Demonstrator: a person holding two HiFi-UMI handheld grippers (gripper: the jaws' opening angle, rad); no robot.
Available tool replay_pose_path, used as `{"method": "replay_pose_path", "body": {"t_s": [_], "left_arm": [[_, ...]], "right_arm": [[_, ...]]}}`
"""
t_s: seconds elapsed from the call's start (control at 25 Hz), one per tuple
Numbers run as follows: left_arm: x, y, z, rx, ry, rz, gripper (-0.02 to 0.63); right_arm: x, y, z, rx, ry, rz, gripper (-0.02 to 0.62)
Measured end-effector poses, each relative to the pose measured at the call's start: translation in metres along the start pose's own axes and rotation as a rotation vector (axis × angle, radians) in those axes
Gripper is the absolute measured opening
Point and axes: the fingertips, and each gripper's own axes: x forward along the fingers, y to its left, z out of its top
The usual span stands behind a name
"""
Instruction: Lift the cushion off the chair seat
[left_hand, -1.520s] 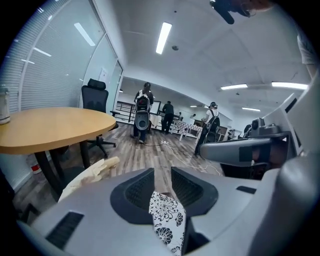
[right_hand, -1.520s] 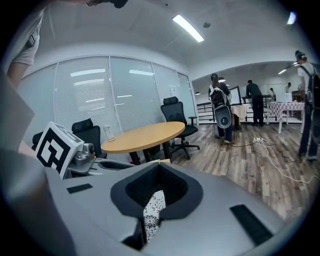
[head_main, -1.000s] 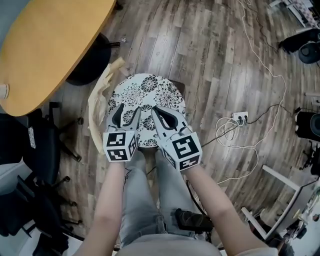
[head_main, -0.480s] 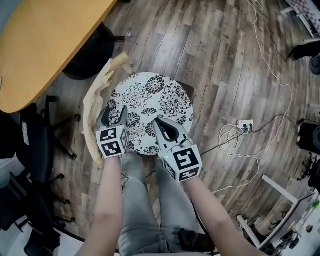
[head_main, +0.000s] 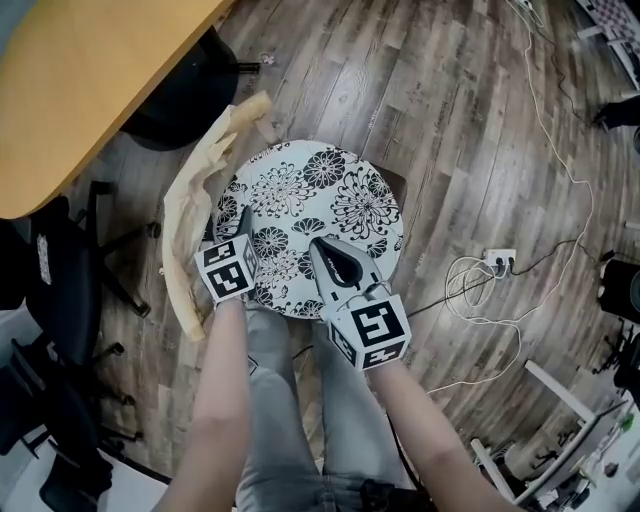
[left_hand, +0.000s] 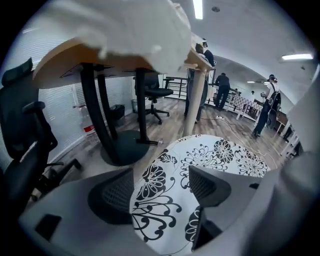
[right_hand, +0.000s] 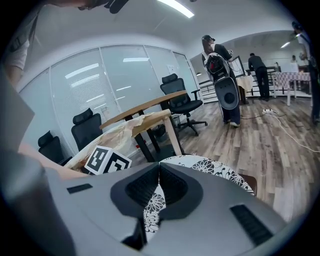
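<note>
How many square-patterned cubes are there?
2. One cube tops the left tongs, opening astride the black-and-white floral cushion's left edge; the other cube tops the right tongs, nearer the person.

White cushion (head_main: 322, 198), black floral print

Grey jeans (head_main: 285, 400); left claw (left_hand: 162, 182) and right claw (head_main: 318, 244) grey, with black pads (left_hand: 117, 192) and marker cubes (head_main: 370, 330).

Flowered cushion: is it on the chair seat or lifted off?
On the seat: the cushion lies flat, the seat's brown edge showing beside it.
</note>
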Motion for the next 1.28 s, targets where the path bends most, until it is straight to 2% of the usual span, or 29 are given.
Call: {"method": "replay_pose_path", "body": {"t_s": [0.16, 0.36, 0.6, 0.72, 0.84, 1.0, 1.28], "left_arm": [[0.019, 0.012, -0.009, -0.035, 0.030, 0.025, 0.330], [0.038, 0.018, -0.029, -0.049, 0.118, 0.035, 0.330], [0.047, 0.017, -0.041, -0.098, 0.175, -0.002, 0.325], [0.044, 0.013, -0.040, -0.083, 0.183, -0.014, 0.261], [0.040, 0.013, -0.038, -0.042, 0.183, 0.010, 0.142], [0.034, 0.009, -0.034, 0.007, 0.174, 0.020, 0.045], [0.022, 0.003, -0.026, 0.040, 0.151, 0.019, 0.017]], "right_arm": [[0.001, -0.004, -0.005, 0.004, 0.004, -0.004, 0.026], [0.002, -0.004, -0.019, 0.019, 0.027, -0.001, 0.026], [-0.001, 0.005, -0.031, 0.035, 0.049, 0.017, 0.026], [-0.003, 0.006, -0.035, 0.047, 0.054, 0.015, 0.026], [-0.004, 0.005, -0.031, 0.055, 0.048, 0.013, 0.026], [-0.007, 0.001, -0.024, 0.054, 0.031, 0.006, 0.026], [-0.015, -0.006, -0.014, 0.055, 0.006, -0.020, 0.026]]}}
